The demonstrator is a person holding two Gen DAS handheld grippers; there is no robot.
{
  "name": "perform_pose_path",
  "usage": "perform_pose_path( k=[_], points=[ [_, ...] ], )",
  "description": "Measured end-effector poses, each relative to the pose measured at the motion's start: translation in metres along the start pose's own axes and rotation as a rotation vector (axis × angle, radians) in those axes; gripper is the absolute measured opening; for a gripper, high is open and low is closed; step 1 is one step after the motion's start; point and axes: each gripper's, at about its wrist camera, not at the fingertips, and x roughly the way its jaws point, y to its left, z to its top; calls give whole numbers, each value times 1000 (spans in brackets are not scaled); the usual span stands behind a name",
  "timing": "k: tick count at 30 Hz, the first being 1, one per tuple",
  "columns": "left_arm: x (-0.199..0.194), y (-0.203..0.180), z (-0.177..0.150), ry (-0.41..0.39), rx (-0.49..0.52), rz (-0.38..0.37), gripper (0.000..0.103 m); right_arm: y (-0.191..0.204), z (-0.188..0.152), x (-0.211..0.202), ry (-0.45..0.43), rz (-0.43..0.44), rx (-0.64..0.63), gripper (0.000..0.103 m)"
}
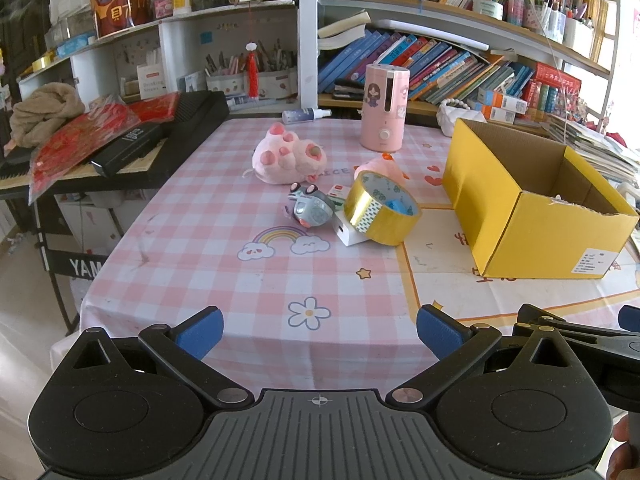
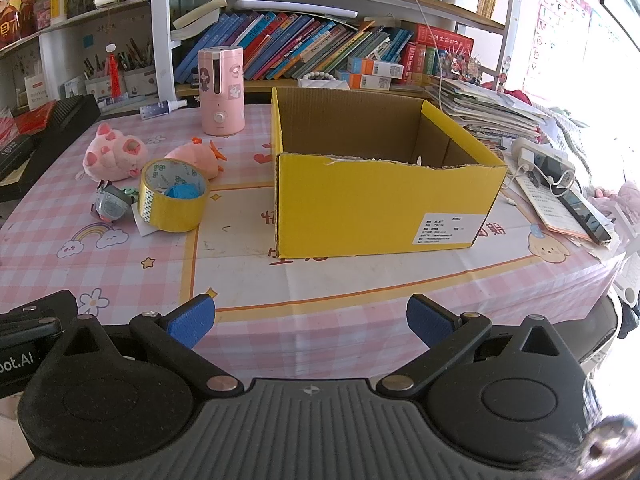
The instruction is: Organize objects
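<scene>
A yellow cardboard box (image 1: pixel 532 216) (image 2: pixel 380 204) stands open on the right of the table. Left of it lies a cluster: a gold tape roll (image 1: pixel 380 214) (image 2: pixel 172 196) leaning on a white block (image 1: pixel 350 234), a grey toy car (image 1: pixel 310 206) (image 2: pixel 110 202), a pink paw plush (image 1: pixel 286 154) (image 2: pixel 114 152) and a pink round plush (image 1: pixel 380 168) (image 2: pixel 198 156). My left gripper (image 1: pixel 320 334) is open at the table's near edge, short of the cluster. My right gripper (image 2: pixel 310 322) is open in front of the box, empty.
A pink humidifier (image 1: pixel 384 108) (image 2: pixel 222 90) and a spray bottle (image 1: pixel 306 116) (image 2: pixel 162 108) stand at the back. A black keyboard (image 1: pixel 132 148) borders the left side. Papers and a power strip (image 2: pixel 540 158) lie right of the box. Bookshelves (image 2: pixel 320 48) rise behind.
</scene>
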Motion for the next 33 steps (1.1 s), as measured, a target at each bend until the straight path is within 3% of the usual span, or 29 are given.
perform_pose_path(
  k=[33],
  points=[
    [1, -7, 2, -3, 3, -5, 103, 2, 1, 1, -1, -3, -1, 103]
  ],
)
